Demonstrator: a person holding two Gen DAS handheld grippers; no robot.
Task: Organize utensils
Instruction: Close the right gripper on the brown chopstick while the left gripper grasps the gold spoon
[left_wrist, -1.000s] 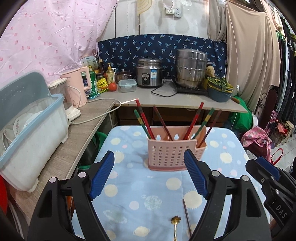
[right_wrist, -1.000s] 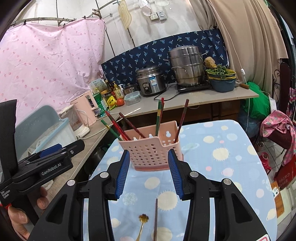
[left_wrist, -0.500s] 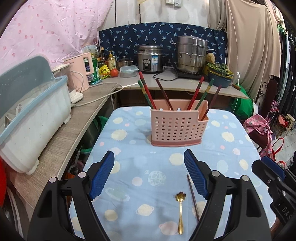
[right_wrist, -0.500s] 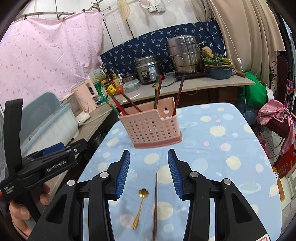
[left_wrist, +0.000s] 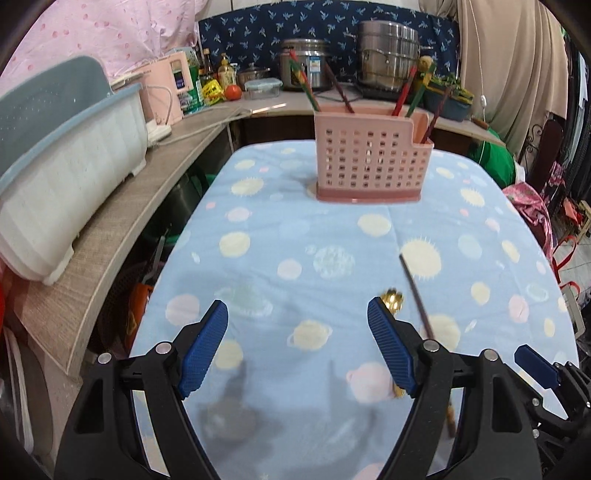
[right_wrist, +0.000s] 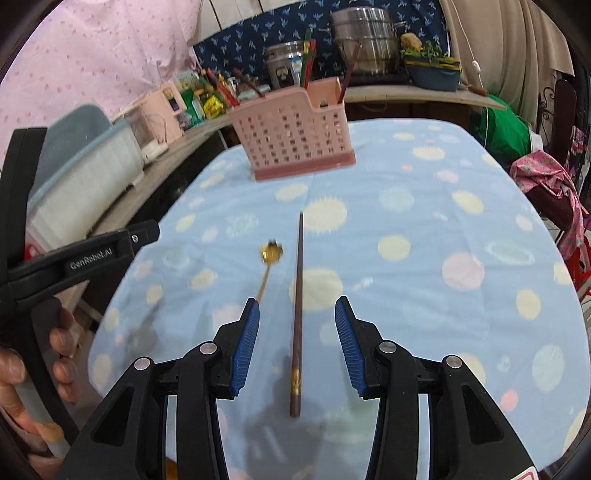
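Observation:
A pink perforated utensil basket (left_wrist: 369, 157) (right_wrist: 295, 129) stands at the far end of the blue patterned tablecloth, with several red, green and brown chopsticks in it. A dark brown chopstick (right_wrist: 297, 310) (left_wrist: 417, 291) lies on the cloth pointing toward the basket. A small gold spoon (right_wrist: 269, 264) (left_wrist: 391, 298) lies just left of it. My right gripper (right_wrist: 297, 314) is open, its blue pads on either side of the chopstick and above it. My left gripper (left_wrist: 297, 314) is open wide over bare cloth, its right pad partly hiding the spoon.
A grey-blue dish rack (left_wrist: 62, 155) sits on the wooden counter (left_wrist: 122, 218) to the left. Pots, a rice cooker (left_wrist: 303, 62) and bottles line the back counter. A hand (right_wrist: 22, 373) holds the left gripper at the table's left edge. Bags lie on the floor right.
Both grippers have come down and tilted toward the table. The basket has shifted up in both views, and the chopstick and spoon now lie close under the fingers.

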